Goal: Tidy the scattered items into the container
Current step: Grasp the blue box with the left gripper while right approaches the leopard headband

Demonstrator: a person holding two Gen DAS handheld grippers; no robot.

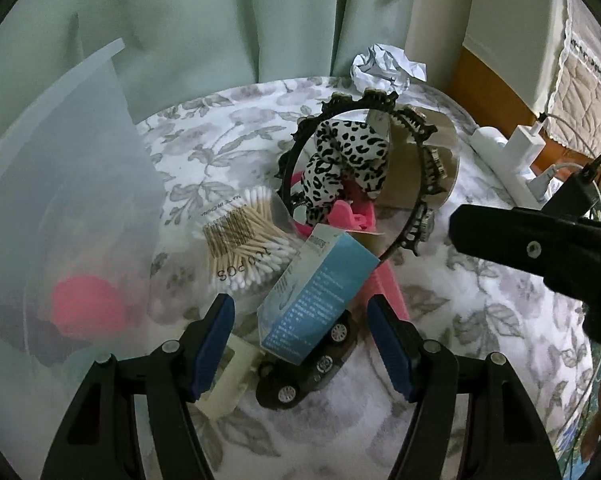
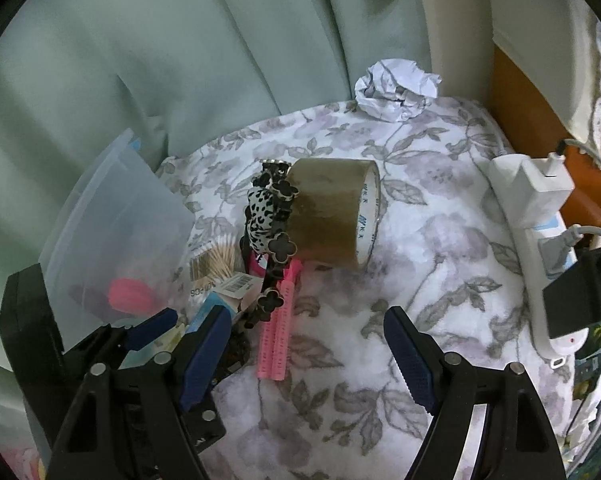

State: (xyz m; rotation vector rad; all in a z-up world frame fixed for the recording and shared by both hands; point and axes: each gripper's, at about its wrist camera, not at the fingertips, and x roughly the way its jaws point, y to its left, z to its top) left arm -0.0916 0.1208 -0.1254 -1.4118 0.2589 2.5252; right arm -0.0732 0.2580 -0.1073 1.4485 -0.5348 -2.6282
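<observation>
My left gripper (image 1: 302, 332) is open, its blue pads on either side of a light blue box (image 1: 320, 292) without touching it. The box leans on a dark toy car (image 1: 308, 368). Behind them lie a pack of cotton swabs (image 1: 244, 248), a leopard scrunchie (image 1: 340, 168), a black headband (image 1: 424, 184) and a pink comb (image 2: 278, 328). A brown tape roll (image 2: 328, 216) lies on its side. My right gripper (image 2: 306, 356) is open over bare floral cloth, just right of the comb. The translucent container (image 1: 80, 200) stands at the left with a pink item (image 1: 88, 300) inside.
A crumpled paper ball (image 2: 396, 88) sits at the back of the floral cloth (image 2: 440, 248). A white power strip (image 2: 540, 240) with plugs and cables runs along the right edge. Green curtains (image 2: 180, 60) hang behind.
</observation>
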